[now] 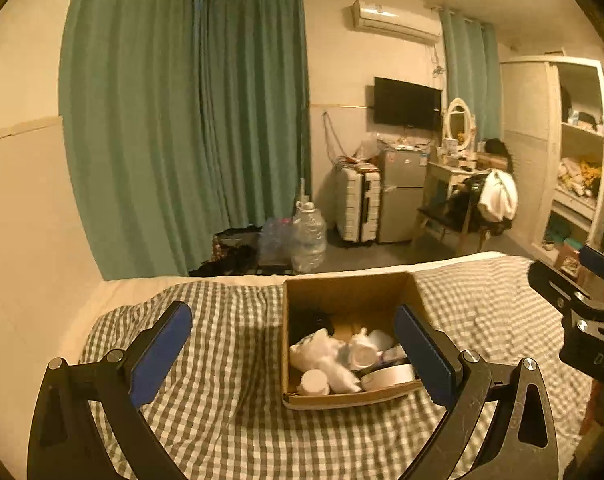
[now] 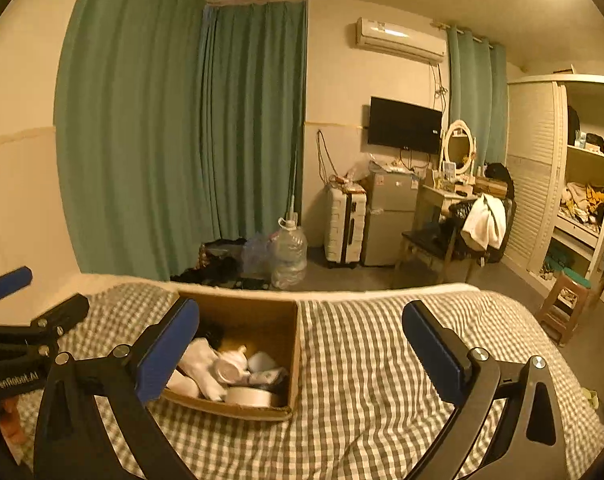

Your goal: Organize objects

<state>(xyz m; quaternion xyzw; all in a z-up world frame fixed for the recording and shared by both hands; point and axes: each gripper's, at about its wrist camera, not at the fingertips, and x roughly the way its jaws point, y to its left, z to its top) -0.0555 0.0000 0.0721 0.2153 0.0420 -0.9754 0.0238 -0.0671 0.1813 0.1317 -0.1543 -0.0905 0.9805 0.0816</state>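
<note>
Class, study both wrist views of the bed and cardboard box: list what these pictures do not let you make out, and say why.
- Contents of the cardboard box: pale items blurred in the left wrist view; its right side is covered by the left claw finger.
- Same box, right wrist view: its left part is behind a right claw finger.
- Wardrobe shelves: items too small to identify.
- Dark heap by the water jug: too dim to identify.
</note>
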